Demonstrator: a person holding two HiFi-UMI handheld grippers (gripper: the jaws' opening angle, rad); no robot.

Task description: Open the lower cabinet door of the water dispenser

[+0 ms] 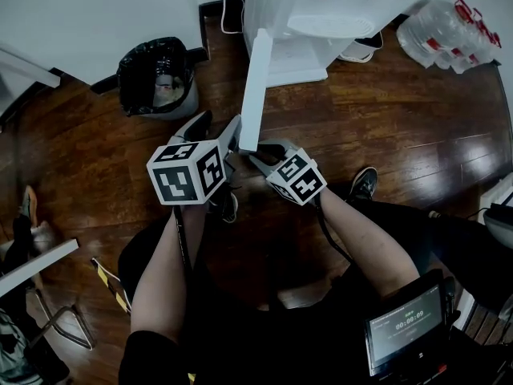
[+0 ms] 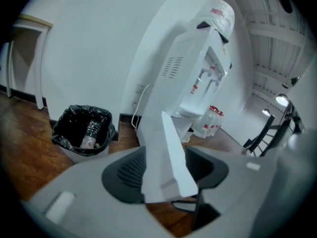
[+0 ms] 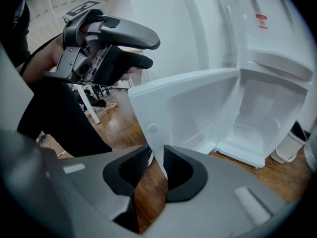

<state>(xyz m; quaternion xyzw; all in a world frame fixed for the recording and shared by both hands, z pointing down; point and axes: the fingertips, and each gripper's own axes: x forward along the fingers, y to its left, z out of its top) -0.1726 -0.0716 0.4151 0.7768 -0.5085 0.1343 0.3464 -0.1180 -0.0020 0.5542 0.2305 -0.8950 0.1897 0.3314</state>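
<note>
The white water dispenser [image 1: 321,18] stands against the wall with its lower cabinet door [image 1: 255,87] swung out toward me, edge-on in the head view. My right gripper [image 1: 258,152] is shut on the door's free edge near its lower corner [image 3: 148,133], the pads [image 3: 173,167] pressing both faces. My left gripper [image 1: 215,128] stands just left of it, with the door's edge [image 2: 166,152] between its wide jaws and a gap at the right pad [image 2: 203,165]. The right gripper view shows the left gripper [image 3: 151,52] above the door and the bare white cabinet [image 3: 267,123] behind.
A black-lined bin [image 1: 156,74] with a plastic bottle in it [image 2: 89,133] stands left of the dispenser. A pack of water bottles [image 1: 445,30] lies at its right. My shoes [image 1: 365,183] rest on the wooden floor; a small screen [image 1: 405,327] sits at my lap.
</note>
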